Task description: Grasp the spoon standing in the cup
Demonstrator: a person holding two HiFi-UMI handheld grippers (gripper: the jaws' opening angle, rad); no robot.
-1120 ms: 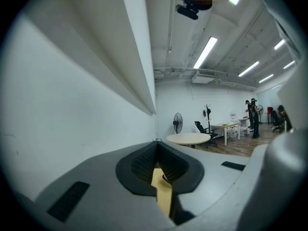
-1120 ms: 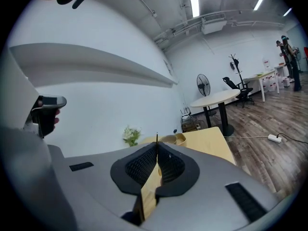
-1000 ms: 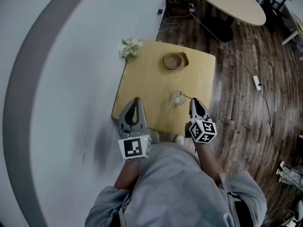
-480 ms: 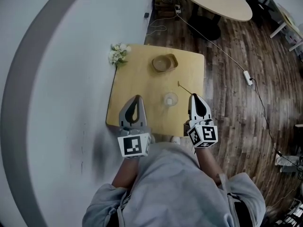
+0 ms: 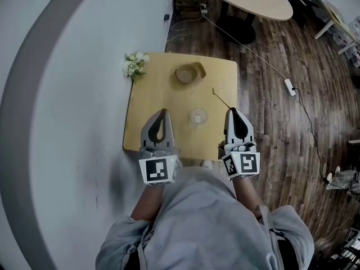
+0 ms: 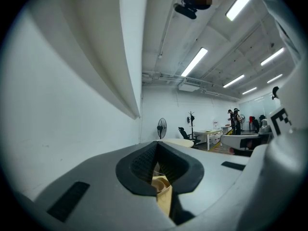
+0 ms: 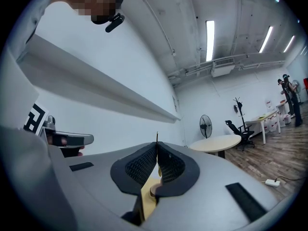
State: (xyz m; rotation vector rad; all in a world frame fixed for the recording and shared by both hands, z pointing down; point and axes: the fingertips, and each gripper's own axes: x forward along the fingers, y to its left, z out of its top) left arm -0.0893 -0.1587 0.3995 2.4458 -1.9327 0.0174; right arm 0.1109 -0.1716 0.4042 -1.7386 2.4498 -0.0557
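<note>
Spoon [image 5: 221,98] is pinched in the right gripper's [image 5: 232,111] tightly closed jaws, its thin end poking out past their tips. It is outside the clear cup [image 5: 198,116], which stands on the bench [image 5: 152,94] just left of those jaws. The left gripper's [image 5: 163,112] jaws are closed on nothing. 1 bowl [image 5: 189,73] sits beyond the cup.

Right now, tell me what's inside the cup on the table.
Nothing shows inside: from above, the clear cup looks empty. The spoon is outside it, clamped in the right gripper. Nothing covers the cup, but clear liquid could not be made out at this size.
</note>
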